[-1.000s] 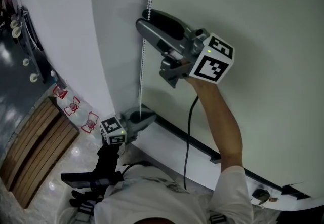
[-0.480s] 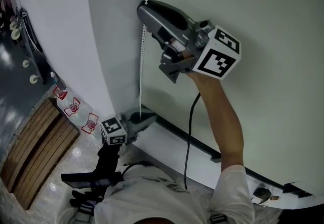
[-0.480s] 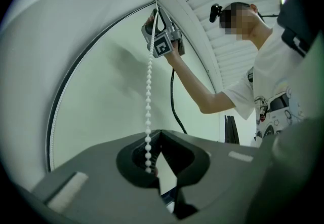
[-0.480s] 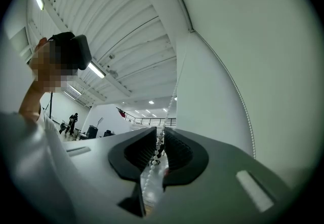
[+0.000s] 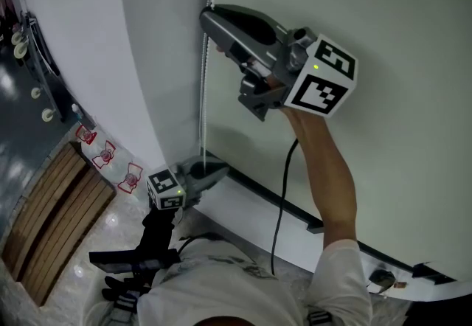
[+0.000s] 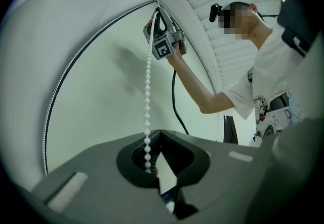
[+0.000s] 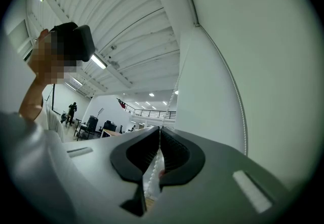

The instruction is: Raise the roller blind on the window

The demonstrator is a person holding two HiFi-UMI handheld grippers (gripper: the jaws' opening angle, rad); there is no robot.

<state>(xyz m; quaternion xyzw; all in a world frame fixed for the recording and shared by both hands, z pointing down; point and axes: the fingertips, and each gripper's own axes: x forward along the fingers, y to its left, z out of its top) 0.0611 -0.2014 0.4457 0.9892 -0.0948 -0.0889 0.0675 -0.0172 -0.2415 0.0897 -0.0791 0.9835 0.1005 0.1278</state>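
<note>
Nearest the viewer, raised on an outstretched arm [image 5: 324, 170], the right hand-held gripper [image 5: 210, 18] has just been closing its jaws. They pinch the bead chain [image 6: 148, 91] between them, high beside the roller blind [image 5: 383, 37] (a pale sheet filling the right of the head view, ending at a dark bottom rail [image 5: 269, 200]). The chain hangs straight down along the blind's left edge, next to a white wall [image 5: 110, 44]. Farther down, the left hand-held gripper [image 5: 216, 168] has its jaw tips together, with the chain's lower end dropping into the hollow between them, just beside the rail. Farthest below lie wooden slats [image 5: 51, 214].
</note>
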